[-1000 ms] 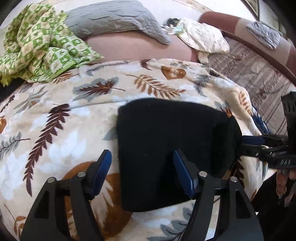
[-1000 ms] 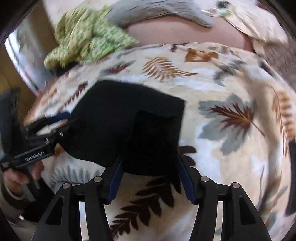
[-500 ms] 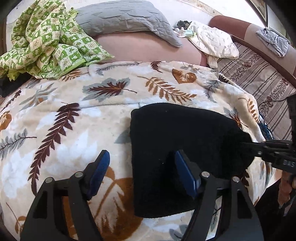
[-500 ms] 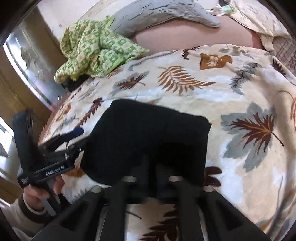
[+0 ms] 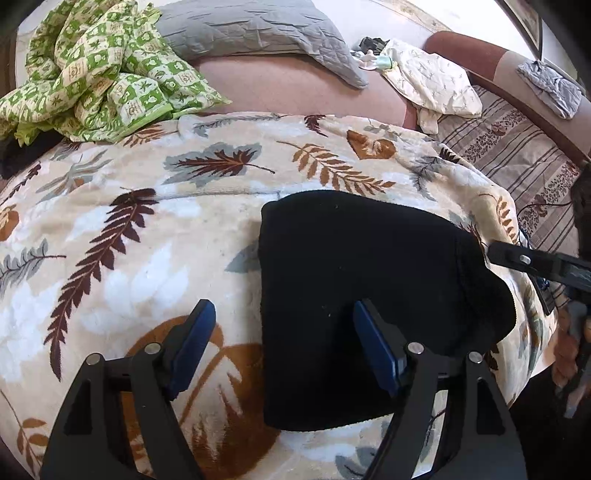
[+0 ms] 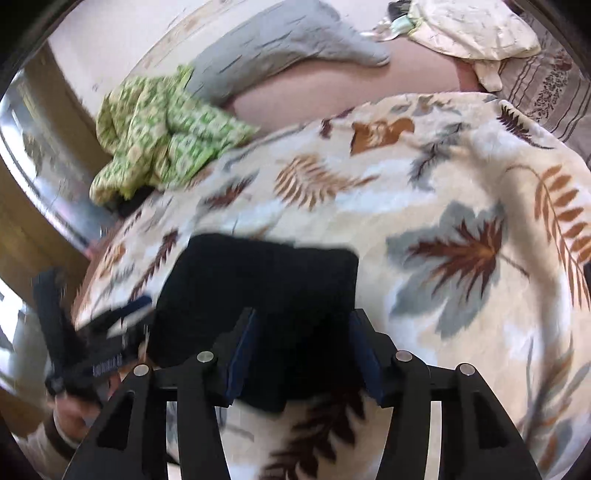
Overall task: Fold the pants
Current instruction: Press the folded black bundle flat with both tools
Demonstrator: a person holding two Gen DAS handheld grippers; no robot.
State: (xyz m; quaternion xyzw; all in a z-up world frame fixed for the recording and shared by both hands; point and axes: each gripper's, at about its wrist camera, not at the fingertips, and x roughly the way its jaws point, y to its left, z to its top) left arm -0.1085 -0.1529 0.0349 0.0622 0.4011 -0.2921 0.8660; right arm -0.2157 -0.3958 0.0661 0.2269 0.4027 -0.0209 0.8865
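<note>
The black pants (image 5: 362,295) lie folded into a compact block on the leaf-print blanket (image 5: 147,229). My left gripper (image 5: 284,347) is open above the block's near left edge, one finger over the blanket, one over the cloth. In the right wrist view the pants (image 6: 258,295) lie just ahead of my right gripper (image 6: 301,354), which is open with its jaws apart over the block's near edge. The right gripper also shows at the right edge of the left wrist view (image 5: 535,262), and the left gripper at the left of the right wrist view (image 6: 122,325).
A crumpled green-and-white cloth (image 5: 92,70) and a grey pillow (image 5: 258,29) lie at the far side of the bed. A cream cloth (image 5: 432,85) and a striped sheet (image 5: 517,155) lie to the right. The blanket's edge drops off near the right gripper.
My right gripper shut on the pants' near edge half a second ago and has now opened. The left gripper pulled back a little. The folded block stays in place.
</note>
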